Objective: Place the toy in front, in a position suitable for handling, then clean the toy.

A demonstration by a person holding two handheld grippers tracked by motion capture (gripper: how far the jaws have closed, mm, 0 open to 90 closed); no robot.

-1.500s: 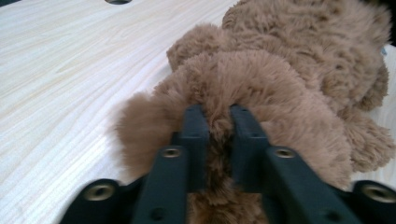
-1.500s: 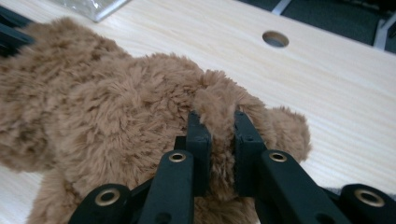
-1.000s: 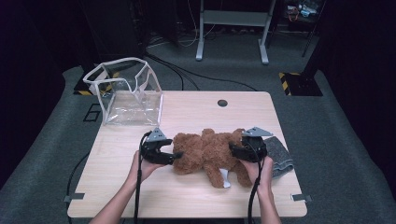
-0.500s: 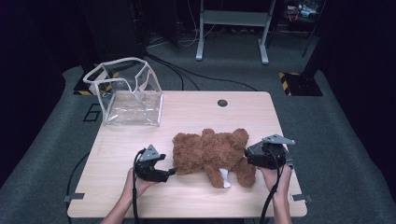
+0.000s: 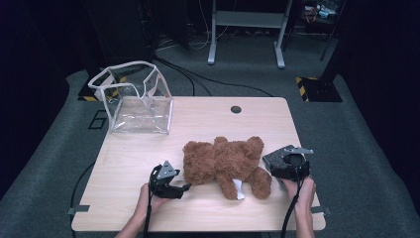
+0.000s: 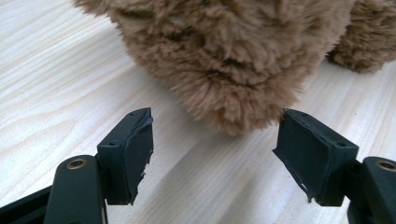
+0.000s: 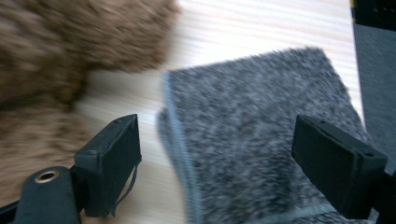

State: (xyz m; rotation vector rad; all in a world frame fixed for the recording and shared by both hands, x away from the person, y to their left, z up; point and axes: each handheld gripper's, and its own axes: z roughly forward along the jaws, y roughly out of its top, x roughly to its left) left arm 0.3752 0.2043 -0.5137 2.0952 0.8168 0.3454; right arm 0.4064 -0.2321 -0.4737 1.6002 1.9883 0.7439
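Observation:
A brown teddy bear (image 5: 225, 161) lies on the wooden table (image 5: 198, 124), its white tag by a leg. My left gripper (image 5: 181, 188) is just left of the bear, open, with nothing between its fingers. In the left gripper view the bear's fur (image 6: 224, 56) bulges right in front of the open left gripper (image 6: 215, 144), not touching it. My right gripper (image 5: 283, 167) hovers open at the bear's right over a folded grey cloth (image 5: 274, 157). The right gripper view, blurred, shows the right gripper (image 7: 233, 158) spread above that cloth (image 7: 261, 140), the bear (image 7: 60, 51) at the left.
A clear plastic bag (image 5: 138, 101) with white trim stands open at the table's far left corner. A dark round hole (image 5: 236, 109) is near the far edge. The grey cloth lies close to the table's right edge.
Both grippers were pressed to the bear's sides a second ago. They have let go and drawn back toward the person, the right one moving out over the grey cloth. The bear stays put.

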